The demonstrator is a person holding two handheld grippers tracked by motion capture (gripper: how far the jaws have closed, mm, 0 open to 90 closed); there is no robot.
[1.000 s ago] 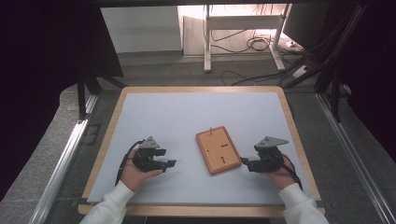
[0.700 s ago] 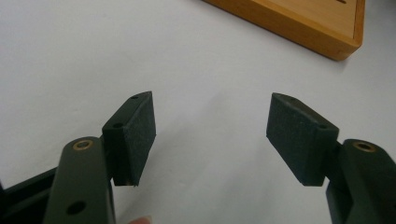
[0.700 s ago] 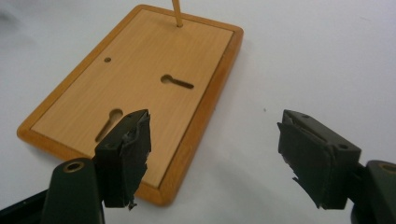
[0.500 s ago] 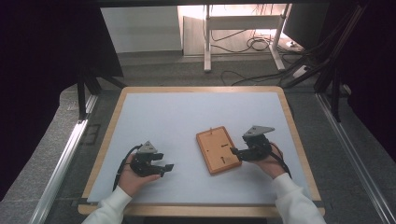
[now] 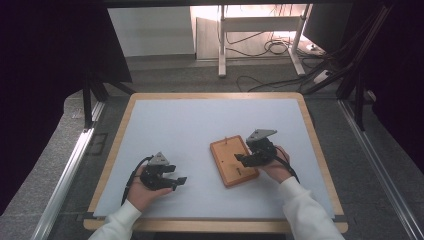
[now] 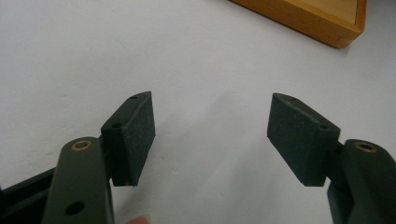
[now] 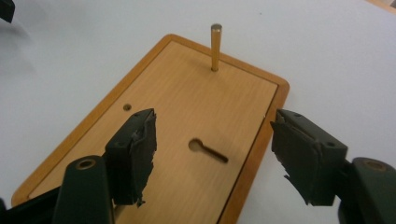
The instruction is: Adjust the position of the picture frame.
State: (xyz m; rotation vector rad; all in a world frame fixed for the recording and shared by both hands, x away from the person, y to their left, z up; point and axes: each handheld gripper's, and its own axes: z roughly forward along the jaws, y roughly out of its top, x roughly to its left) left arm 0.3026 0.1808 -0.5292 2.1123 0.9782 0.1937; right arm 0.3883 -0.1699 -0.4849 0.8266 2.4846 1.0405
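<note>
A flat wooden board [image 5: 232, 161] with a raised rim lies on the white mat, right of centre. In the right gripper view the board [image 7: 187, 121] carries an upright brass pin [image 7: 215, 46], a keyhole slot [image 7: 208, 150] and a small round hole [image 7: 127, 107]. My right gripper [image 5: 241, 159] hovers over the board's right part, open and empty, its jaws astride the slot [image 7: 212, 158]. Over bare mat at the lower left, my left gripper [image 5: 179, 181] is held open and empty [image 6: 210, 135]. A corner of the board [image 6: 322, 16] shows ahead of it.
The white mat [image 5: 200, 125] sits in a wooden-framed table top [image 5: 315, 145]. Metal rails [image 5: 65, 170] run along both sides of the table. Cables and desk legs [image 5: 265, 45] lie on the floor beyond the far edge.
My right gripper has moved left and forward from beside the board to over its right part. The left gripper has shifted slightly down and left.
</note>
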